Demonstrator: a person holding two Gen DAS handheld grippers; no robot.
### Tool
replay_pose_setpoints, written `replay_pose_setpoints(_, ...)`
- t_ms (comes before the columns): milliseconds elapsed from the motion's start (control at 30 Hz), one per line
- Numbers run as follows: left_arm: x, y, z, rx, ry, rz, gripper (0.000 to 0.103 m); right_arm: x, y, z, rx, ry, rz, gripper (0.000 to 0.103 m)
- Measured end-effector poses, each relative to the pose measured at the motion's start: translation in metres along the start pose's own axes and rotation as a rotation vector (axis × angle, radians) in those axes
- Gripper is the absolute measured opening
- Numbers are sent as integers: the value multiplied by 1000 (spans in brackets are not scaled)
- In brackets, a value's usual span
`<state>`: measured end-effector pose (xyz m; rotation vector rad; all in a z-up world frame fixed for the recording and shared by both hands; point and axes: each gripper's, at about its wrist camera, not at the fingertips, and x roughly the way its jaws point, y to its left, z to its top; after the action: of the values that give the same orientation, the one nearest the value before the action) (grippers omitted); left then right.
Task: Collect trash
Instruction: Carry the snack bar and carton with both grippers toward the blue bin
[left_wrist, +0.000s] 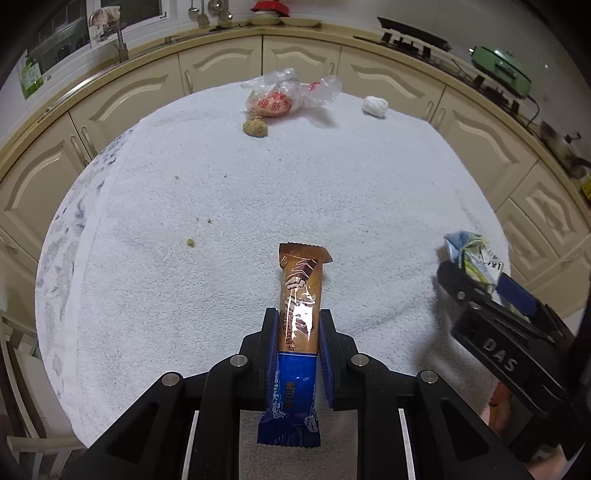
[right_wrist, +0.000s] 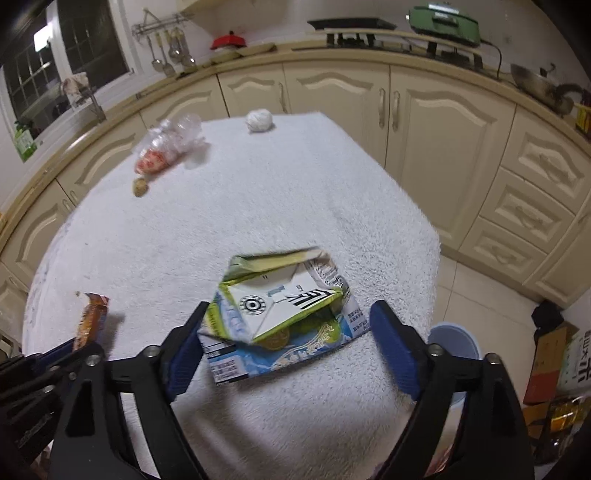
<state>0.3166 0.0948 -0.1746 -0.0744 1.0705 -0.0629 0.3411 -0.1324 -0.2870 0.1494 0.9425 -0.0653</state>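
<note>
Left gripper (left_wrist: 298, 343) jaws clamp the snack wrapper (left_wrist: 298, 325); right gripper (right_wrist: 286, 343), jaws wide, apparently carries the flattened carton (right_wrist: 280, 317); next, likely the bin (right_wrist: 456, 341) beside the table (right_wrist: 258, 206).

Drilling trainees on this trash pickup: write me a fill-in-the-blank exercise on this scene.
1. The left gripper is shut on a brown and ___ snack wrapper.
2. The flattened carton sits between the fingers of the ___ gripper.
3. The small brown lump lies beside a clear ___ bag.
4. The crumpled paper ball near the far edge is ___ in colour.

Missing words: blue; right; plastic; white
</note>
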Motion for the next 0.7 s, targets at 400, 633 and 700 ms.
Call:
replay_pose_setpoints(400, 0, -12, 6, 6, -8, 5, 17, -24, 1, 8, -38, -84, 45, 46)
replay_pose_setpoints(633, 0, -32, 11, 49, -18, -35, 17, -28, -8, 4, -15, -76, 99, 45)
replay_pose_setpoints(700, 0, -35, 11, 54, -19, -37, 17, -31, -11, 5, -7, -74, 120, 43)
